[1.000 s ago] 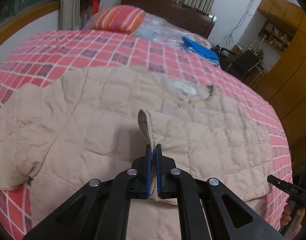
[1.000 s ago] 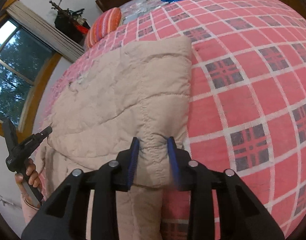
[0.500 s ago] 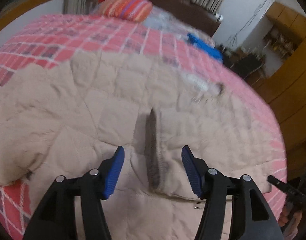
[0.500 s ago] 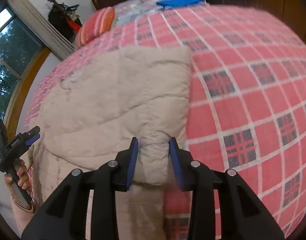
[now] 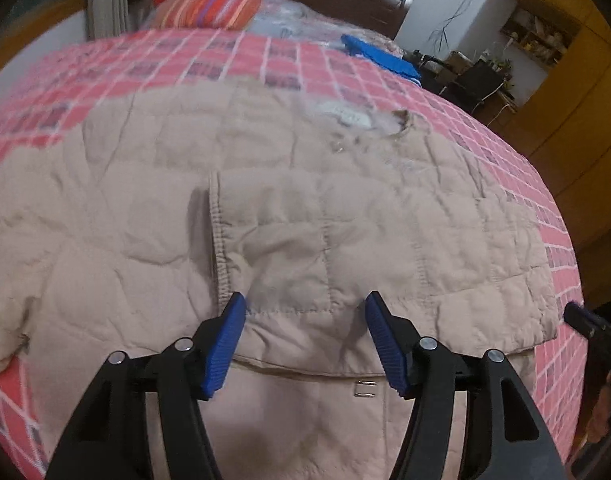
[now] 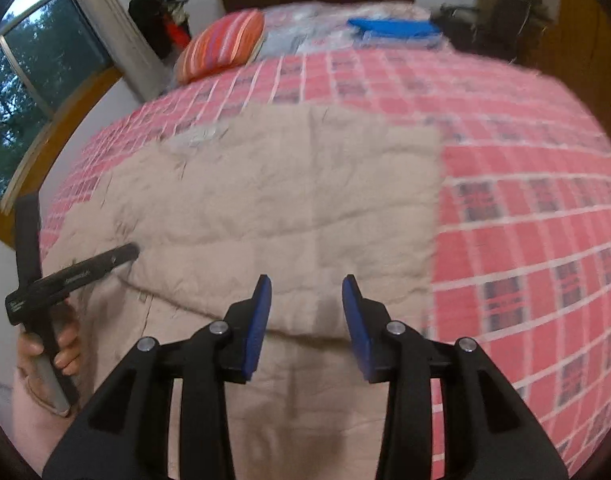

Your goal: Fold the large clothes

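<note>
A beige quilted jacket lies spread on the red plaid bedspread. Its right sleeve is folded across the body, cuff edge pointing left. My left gripper hovers open over the lower edge of that folded sleeve, nothing between its blue pads. In the right wrist view the same jacket fills the middle, and my right gripper stands open above its folded right side, holding nothing. The left gripper's black body and the hand holding it show at the left of that view.
A striped orange pillow and a blue folded item lie near the dark headboard. Wooden cabinets stand to the right of the bed, a window to the left. Bare bedspread lies right of the jacket.
Both grippers have opened and let go of the jacket: the left released the sleeve cuff, which now lies flat across the body; the right released the side fold and drew back.
</note>
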Demonstrator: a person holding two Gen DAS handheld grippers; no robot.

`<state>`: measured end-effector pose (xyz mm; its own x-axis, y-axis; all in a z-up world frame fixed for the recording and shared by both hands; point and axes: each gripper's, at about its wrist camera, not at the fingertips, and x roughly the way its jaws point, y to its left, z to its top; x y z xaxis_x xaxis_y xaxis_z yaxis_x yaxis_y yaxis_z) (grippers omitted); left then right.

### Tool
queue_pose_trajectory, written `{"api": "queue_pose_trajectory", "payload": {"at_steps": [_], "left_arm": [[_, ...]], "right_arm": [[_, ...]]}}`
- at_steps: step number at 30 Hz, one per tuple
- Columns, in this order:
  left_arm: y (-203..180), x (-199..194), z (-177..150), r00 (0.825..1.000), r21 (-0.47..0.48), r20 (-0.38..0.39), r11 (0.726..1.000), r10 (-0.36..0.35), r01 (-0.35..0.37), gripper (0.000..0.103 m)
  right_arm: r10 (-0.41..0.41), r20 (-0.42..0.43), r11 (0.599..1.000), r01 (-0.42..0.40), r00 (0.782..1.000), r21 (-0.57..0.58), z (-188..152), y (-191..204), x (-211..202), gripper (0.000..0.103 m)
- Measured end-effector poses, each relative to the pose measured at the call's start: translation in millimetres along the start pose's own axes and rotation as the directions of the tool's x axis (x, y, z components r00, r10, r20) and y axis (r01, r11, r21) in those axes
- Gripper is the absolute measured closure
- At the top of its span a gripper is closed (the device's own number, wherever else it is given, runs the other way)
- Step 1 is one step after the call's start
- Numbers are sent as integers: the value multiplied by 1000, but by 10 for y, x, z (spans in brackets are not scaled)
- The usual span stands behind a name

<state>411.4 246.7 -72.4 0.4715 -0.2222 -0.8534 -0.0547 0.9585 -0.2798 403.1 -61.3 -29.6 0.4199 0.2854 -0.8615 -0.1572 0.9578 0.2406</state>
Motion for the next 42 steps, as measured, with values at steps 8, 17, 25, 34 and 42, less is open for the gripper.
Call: {"api": "queue_pose_trajectory", "payload": {"at_steps": [8, 17, 25, 34, 42], "left_arm": [[-75, 38, -50, 999, 51, 10, 998, 37, -37, 39], [116, -379, -121, 997, -4, 52, 999, 50, -50, 38], [1156, -1303, -510, 948, -150, 167, 957, 272, -248, 22], [3148, -1761, -1096, 866, -507, -25, 740, 499, -441, 22], [3781, -1799, -1185, 913, -643, 35, 709, 407, -291, 22]], "right_arm": [[-18, -94, 999, 22, 995, 42, -102, -150, 521, 67], [-16, -161, 999, 10, 987, -38, -70, 159, 618, 11], [23, 22, 991, -20, 999, -131, -129, 905, 227, 11], [18, -7, 989, -19, 1000, -144, -60, 1172, 399, 12], [12, -50, 992, -18, 999, -121, -19, 1170, 651, 22]]}}
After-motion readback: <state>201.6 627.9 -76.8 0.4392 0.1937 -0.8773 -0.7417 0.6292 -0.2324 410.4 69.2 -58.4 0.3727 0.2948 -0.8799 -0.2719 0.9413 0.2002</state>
